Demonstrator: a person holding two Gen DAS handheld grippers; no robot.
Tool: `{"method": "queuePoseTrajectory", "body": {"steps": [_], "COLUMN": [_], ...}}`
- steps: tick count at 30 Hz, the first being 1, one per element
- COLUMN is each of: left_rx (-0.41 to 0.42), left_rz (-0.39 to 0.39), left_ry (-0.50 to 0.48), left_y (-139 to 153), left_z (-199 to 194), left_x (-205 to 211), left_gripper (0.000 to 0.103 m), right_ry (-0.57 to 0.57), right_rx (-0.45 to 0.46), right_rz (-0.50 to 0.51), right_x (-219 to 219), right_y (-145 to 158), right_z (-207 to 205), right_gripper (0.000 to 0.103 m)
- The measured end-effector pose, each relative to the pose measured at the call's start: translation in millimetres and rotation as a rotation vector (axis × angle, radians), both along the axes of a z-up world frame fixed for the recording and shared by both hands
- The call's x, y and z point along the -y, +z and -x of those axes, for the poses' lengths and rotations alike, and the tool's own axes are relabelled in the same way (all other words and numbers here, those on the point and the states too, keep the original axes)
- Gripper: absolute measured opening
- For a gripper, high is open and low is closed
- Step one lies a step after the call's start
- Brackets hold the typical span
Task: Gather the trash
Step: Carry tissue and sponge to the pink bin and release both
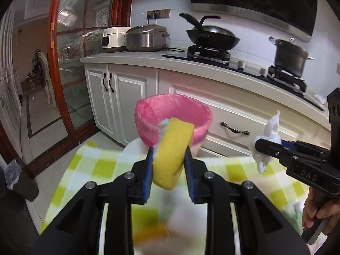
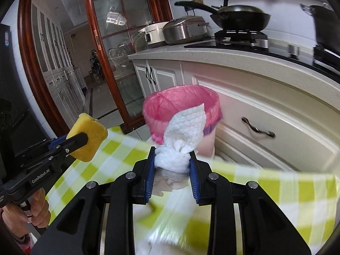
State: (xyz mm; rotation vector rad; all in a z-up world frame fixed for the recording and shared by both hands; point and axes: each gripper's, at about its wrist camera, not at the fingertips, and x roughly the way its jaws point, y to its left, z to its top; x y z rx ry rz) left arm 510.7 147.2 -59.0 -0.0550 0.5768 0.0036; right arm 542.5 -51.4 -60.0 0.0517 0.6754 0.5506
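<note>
My left gripper (image 1: 169, 150) is shut on a yellow sponge (image 1: 170, 153), squeezed and bent between the blue pads. The same sponge (image 2: 89, 135) and left gripper (image 2: 81, 138) show at the left of the right wrist view. My right gripper (image 2: 172, 153) is shut on a crumpled white paper towel (image 2: 182, 136); that towel (image 1: 266, 140) and right gripper (image 1: 262, 146) appear at the right of the left wrist view. A bin lined with a pink bag (image 1: 173, 114) (image 2: 180, 106) stands just beyond the table edge, ahead of both grippers.
A green and white checked tablecloth (image 1: 89, 165) (image 2: 276, 182) lies under both grippers. Cream kitchen cabinets (image 1: 244, 114) stand close behind the bin, with a wok (image 1: 212, 36), a pot (image 1: 290, 57) and two cookers on the counter. A glass sliding door (image 1: 70, 63) is at left.
</note>
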Motion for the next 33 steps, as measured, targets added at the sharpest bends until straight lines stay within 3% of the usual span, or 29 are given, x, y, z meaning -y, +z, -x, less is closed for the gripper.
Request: {"method": "queuePoseTrajectory", "body": {"steps": [8, 18, 22, 24, 25, 26, 33], "left_rx": [-0.029, -0.08, -0.099, -0.109, -0.11, -0.111, -0.096], "left_rz": [0.003, 0.033, 0.048, 0.052, 0.059, 0.065, 0.091], "left_ry": [-0.072, -0.125, -0.12, -0.101, -0.091, -0.08, -0.042], "left_y": [-6, -34, -49, -55, -58, -60, -55], "left_z": [-114, -211, -237, -243, -245, -247, -220], "left_x": [-23, -43, -48, -51, -53, -57, -71], "left_gripper": [0.027, 0.028, 0.035, 0.039, 0.041, 0.042, 0.046], "right_ry": [0.039, 0.105, 0.112, 0.108, 0.102, 0.095, 0.081], "right_rx": [0.008, -0.008, -0.024, -0.035, -0.036, -0.025, -0.029], "right_rz": [0.0, 0.021, 0.043, 0.05, 0.046, 0.041, 0.029], "right_x": [-28, -60, -70, -71, -70, -69, -53], "right_y": [-3, -27, -40, -46, -49, -51, -52], "right_z": [-106, -199, -222, -232, -233, -233, -219], "right_gripper": [0.03, 0.031, 0.035, 0.049, 0.068, 0.072, 0.071]}}
